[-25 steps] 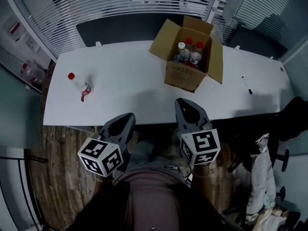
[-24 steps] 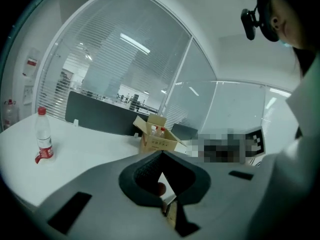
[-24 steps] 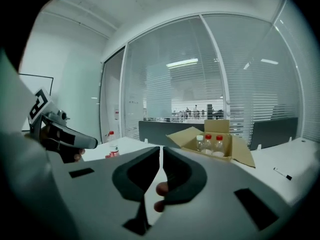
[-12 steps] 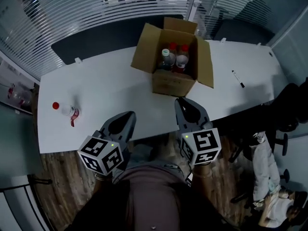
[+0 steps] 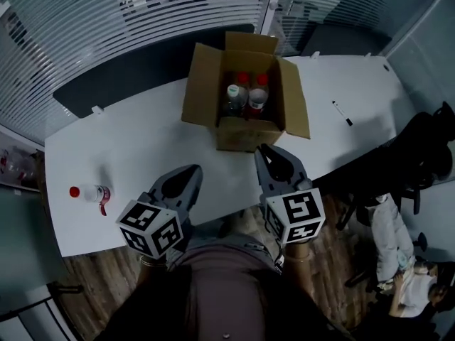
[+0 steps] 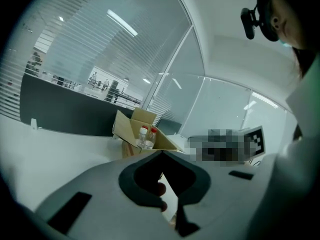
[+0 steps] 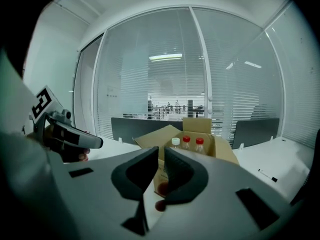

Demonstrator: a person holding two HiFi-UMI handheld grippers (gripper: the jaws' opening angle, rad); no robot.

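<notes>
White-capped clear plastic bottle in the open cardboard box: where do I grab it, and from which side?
Grip the neck just under the white cap of the white-capped clear plastic bottle, coming straight down from above. It stands upright inside the open cardboard box, whose walls and the red-capped bottles beside it likely block a sideways approach.

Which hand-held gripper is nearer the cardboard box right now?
Right. The right hand-held gripper sits just before the cardboard box; the left hand-held gripper is farther back, left of it.
</notes>
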